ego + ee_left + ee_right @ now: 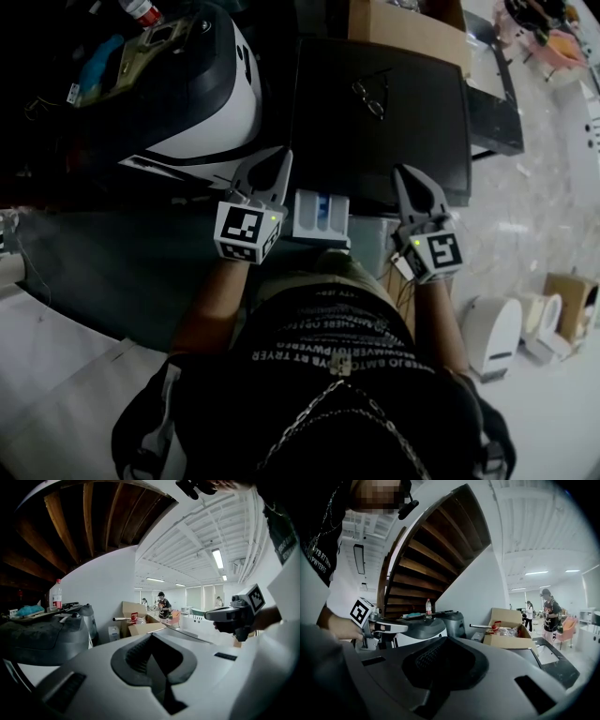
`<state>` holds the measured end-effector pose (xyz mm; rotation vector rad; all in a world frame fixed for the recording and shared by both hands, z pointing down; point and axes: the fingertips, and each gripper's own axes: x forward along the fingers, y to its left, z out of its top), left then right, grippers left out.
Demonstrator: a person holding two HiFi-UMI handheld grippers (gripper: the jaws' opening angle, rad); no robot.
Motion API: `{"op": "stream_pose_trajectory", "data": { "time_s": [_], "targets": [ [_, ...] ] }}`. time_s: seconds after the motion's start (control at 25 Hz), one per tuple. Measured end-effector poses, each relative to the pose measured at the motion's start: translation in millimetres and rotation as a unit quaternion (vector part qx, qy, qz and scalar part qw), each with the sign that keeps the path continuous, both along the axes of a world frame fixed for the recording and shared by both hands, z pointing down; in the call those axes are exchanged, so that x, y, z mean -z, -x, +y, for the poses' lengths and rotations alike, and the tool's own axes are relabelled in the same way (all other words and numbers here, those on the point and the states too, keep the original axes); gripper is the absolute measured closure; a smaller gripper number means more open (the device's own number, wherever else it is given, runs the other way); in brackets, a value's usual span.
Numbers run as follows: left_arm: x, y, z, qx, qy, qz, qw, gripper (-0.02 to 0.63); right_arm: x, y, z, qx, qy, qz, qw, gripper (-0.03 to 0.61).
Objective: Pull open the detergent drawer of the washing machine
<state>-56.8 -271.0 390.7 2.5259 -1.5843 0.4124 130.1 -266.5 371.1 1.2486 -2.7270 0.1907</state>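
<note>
In the head view the detergent drawer (pixel 319 217), white with blue compartments, stands pulled out of the front of the dark-topped washing machine (pixel 375 131). My left gripper (pixel 281 161) is just left of the drawer and my right gripper (pixel 406 176) is to its right. Neither touches it. Both point away from me, shut, with nothing between the jaws. The left gripper view shows its own shut jaws (pixel 157 653) and the right gripper (pixel 234 613) off to the side. The right gripper view shows its shut jaws (pixel 445 663) and the left gripper (pixel 379 626). The drawer is hidden in both gripper views.
A pair of glasses (pixel 370 94) lies on the washer's top. A cardboard box (pixel 403 28) stands behind it. A white and black appliance (pixel 206 103) with a red-labelled bottle (pixel 141 11) on it is at the left. People (pixel 548 613) stand far off beyond the box (pixel 506 634).
</note>
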Motion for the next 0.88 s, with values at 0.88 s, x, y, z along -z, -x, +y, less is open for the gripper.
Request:
{"op": "stream_pose_trajectory", "data": {
  "time_s": [0.88],
  "targets": [
    [-0.4, 2.6, -78.6, 0.025, 0.0, 0.005, 0.9997, 0.611, -3.3, -10.1, -94.4, 0.014, -0.005, -0.008, 1.0, 0.586]
  ]
}}
